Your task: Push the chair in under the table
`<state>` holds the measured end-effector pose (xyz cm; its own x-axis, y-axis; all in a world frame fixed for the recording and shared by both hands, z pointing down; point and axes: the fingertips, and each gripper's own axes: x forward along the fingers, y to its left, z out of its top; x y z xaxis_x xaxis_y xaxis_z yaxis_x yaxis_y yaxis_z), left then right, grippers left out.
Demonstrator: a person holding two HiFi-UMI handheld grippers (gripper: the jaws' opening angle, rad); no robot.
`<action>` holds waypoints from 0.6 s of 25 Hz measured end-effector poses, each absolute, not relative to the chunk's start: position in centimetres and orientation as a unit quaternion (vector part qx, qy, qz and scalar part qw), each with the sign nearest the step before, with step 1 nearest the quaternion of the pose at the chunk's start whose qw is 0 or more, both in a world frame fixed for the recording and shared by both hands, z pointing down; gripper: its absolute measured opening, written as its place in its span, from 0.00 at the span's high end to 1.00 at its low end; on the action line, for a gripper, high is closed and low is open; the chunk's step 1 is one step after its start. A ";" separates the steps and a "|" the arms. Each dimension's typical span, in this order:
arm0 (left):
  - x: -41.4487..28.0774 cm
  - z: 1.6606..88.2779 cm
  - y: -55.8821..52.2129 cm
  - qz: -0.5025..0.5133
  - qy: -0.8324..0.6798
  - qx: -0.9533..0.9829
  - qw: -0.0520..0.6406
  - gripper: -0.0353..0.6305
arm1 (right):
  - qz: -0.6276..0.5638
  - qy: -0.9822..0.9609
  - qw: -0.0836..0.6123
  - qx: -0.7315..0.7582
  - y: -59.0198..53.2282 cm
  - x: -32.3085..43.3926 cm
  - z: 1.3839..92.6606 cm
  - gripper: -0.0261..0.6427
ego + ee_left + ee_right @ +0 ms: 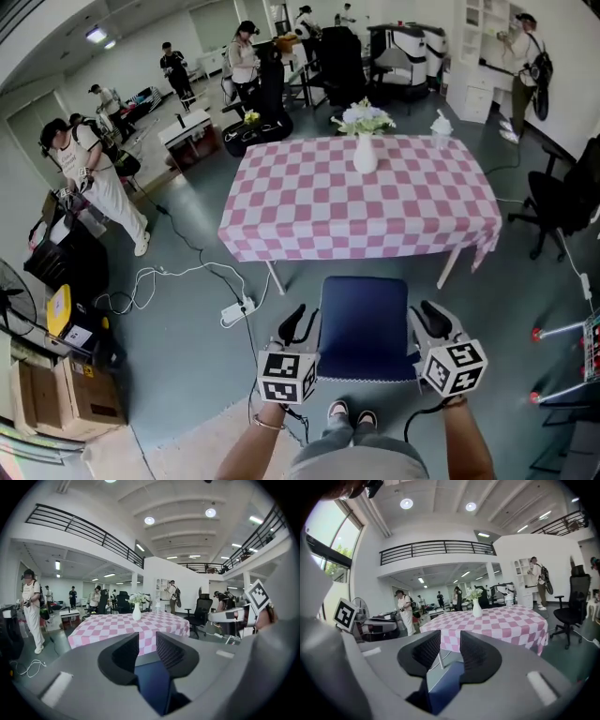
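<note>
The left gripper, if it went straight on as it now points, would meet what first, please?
Probably the blue chair, showing low between the left gripper's open fingers; the checked table stands beyond.

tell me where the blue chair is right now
In the head view the blue chair sits low at centre, between the left claw and right claw, just short of the pink checked table, seat not yet under it.

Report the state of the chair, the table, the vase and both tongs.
chair: pulled out, clear of the table, not yet pushed in.
table: covered by a pink checked cloth.
vase: upright on the table, flowers in it.
left tongs: open, empty, beside the chair's left side.
right tongs: open, empty, beside the chair's right side.
</note>
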<state>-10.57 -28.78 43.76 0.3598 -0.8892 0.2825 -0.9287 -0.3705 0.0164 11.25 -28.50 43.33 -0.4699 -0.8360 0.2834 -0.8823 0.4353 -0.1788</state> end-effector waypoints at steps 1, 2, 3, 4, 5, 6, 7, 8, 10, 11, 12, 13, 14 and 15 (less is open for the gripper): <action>-10.2 44.3 -28.3 0.125 -0.540 0.827 0.090 0.78 | 0.151 -0.852 0.086 0.493 -28.1 11.0 43.6 0.79; -9.8 44.9 -27.7 0.136 -0.526 0.834 0.096 0.78 | 0.150 -0.859 0.096 0.479 -27.6 10.8 44.0 0.79; -9.4 45.5 -27.1 0.147 -0.511 0.841 0.104 0.78 | 0.150 -0.865 0.106 0.467 -27.0 10.7 44.5 0.79; -9.0 46.1 -26.5 0.158 -0.496 0.846 0.111 0.78 | 0.150 -0.871 0.116 0.453 -26.4 10.4 44.9 0.79; -8.6 46.7 -26.0 0.169 -0.482 0.852 0.116 0.78 | 0.150 -0.877 0.127 0.438 -25.9 10.2 45.4 0.79; -8.2 47.2 -25.6 0.182 -0.467 0.858 0.118 0.78 | 0.148 -0.884 0.140 0.420 -25.3 9.8 45.9 0.79; -7.9 47.6 -25.1 0.196 -0.451 0.863 0.116 0.77 | 0.144 -0.892 0.156 0.400 -24.7 9.4 46.5 0.79; -7.5 48.1 -24.7 0.211 -0.435 0.868 0.111 0.77 | 0.139 -0.898 0.175 0.378 -24.0 9.0 47.1 0.79; -6.8 49.0 -23.7 0.240 -0.404 0.877 0.102 0.76 | 0.132 -0.910 0.209 0.334 -22.5 8.2 48.6 0.79; -6.6 49.4 -23.2 0.252 -0.389 0.880 0.099 0.76 | 0.130 -0.914 0.222 0.312 -21.8 7.8 49.3 0.79; -6.3 49.8 -22.8 0.264 -0.375 0.883 0.097 0.76 | 0.130 -0.918 0.233 0.293 -21.2 7.4 49.9 0.79; -6.1 50.3 -22.4 0.274 -0.362 0.886 0.095 0.76 | 0.131 -0.922 0.242 0.274 -20.6 7.1 50.6 0.79; -5.9 50.7 -22.0 0.284 -0.350 0.888 0.095 0.76 | 0.132 -0.924 0.250 0.257 -20.0 6.9 51.2 0.79; -5.6 51.2 -21.6 0.293 -0.337 0.890 0.095 0.76 | 0.133 -0.926 0.259 0.239 -19.4 6.6 51.9 0.79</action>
<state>-5.63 -21.56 51.17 0.6013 -0.5443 0.5849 -0.6551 -0.7550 -0.0292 6.62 -19.43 51.88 -0.7511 -0.3742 0.5439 -0.5125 0.8498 -0.1231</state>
